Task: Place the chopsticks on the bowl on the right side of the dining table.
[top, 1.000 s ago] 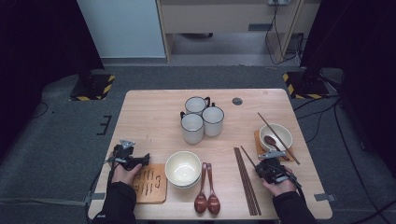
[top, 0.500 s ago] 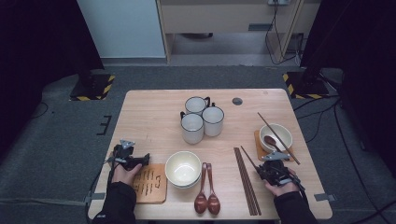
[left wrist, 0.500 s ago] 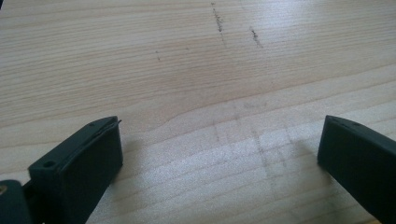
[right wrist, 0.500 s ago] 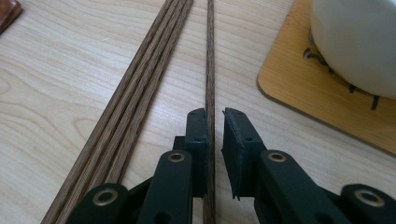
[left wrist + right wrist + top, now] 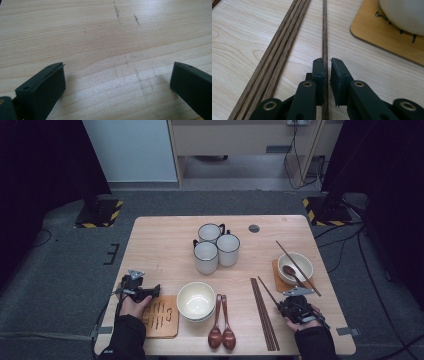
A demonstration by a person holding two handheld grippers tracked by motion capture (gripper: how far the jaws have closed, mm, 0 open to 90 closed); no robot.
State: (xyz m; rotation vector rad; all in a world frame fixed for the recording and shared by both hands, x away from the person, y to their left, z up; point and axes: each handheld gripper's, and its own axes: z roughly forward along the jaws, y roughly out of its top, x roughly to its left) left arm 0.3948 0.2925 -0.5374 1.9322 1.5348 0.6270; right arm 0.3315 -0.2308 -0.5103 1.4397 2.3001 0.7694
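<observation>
1. We see a dim room with grey carpet and a pale cabinet behind, and in the middle a light wooden surface (image 5: 165, 245) on which a table setting is taking shape.
2. On the surface stand three white mugs (image 5: 216, 247), a cream bowl (image 5: 196, 300) near the front, and a second bowl (image 5: 296, 265) on a wooden coaster (image 5: 278, 281) at the right, with a spoon inside and one chopstick laid across its rim.
3. A slotted wooden trivet (image 5: 161, 316) lies front left; two dark spoons (image 5: 221, 327) lie beside the cream bowl, and a bundle of chopsticks (image 5: 264, 315) lies right of them.
4. The left tool (image 5: 117, 82) rests at the front left, its jaws spread wide over bare wood, holding and touching nothing.
5. The right tool (image 5: 327, 72) is nearly pressed together, its jaws on either side of a single chopstick (image 5: 324, 32) that lies on the surface between the bundle and the coaster. The jaws have just been closing in, and we judge the pads to be pinching the stick.
6. We take the step in hand to be picking up this chopstick. The next move calls for a firm pinch and a level lift, clear of the bundle, most likely towards the right-hand bowl.
</observation>
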